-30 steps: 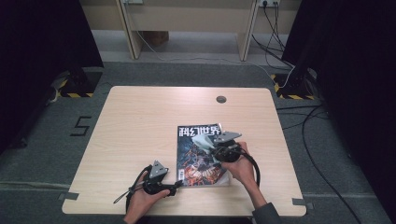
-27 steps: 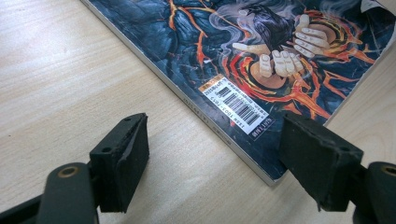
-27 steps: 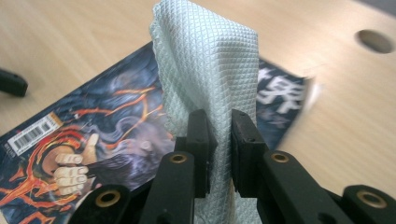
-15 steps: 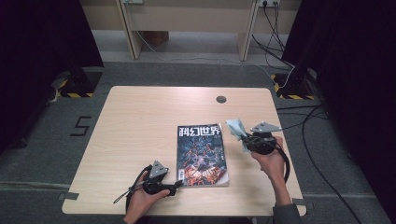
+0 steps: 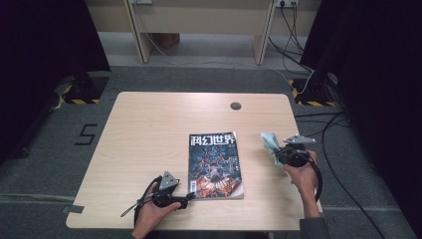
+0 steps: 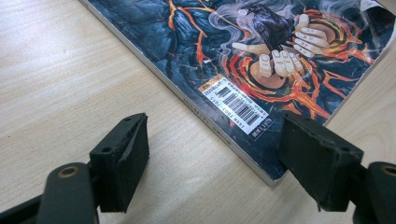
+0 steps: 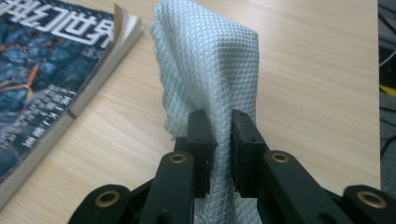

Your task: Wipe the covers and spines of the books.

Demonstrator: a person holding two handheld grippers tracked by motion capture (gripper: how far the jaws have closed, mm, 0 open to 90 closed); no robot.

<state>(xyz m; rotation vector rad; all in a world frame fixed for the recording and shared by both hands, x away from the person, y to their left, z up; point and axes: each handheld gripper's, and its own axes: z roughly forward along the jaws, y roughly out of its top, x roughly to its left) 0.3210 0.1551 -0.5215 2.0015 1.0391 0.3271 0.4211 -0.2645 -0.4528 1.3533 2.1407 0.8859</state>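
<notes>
A magazine [image 5: 215, 165] with a dark, fiery cover lies flat near the table's front middle. My left gripper [image 5: 185, 199] rests on the table at its front left corner, open, its jaws straddling that corner of the magazine [image 6: 261, 88] without touching it. My right gripper [image 5: 276, 149] is off to the right of the magazine, shut on a pale blue-green waffle cloth [image 5: 267, 142]. In the right gripper view the cloth [image 7: 210, 70] stands up folded between the jaws of my right gripper [image 7: 223, 128], above bare wood beside the magazine [image 7: 42, 79].
The light wooden table [image 5: 149, 134] has a round cable hole [image 5: 235, 105] at the back middle. Cables [image 5: 318, 79] run on the grey floor to the right, and desk legs [image 5: 137, 30] stand behind the table.
My right gripper has carried the cloth from over the magazine's upper right part out to the right of it. The left gripper and the magazine have stayed put.
</notes>
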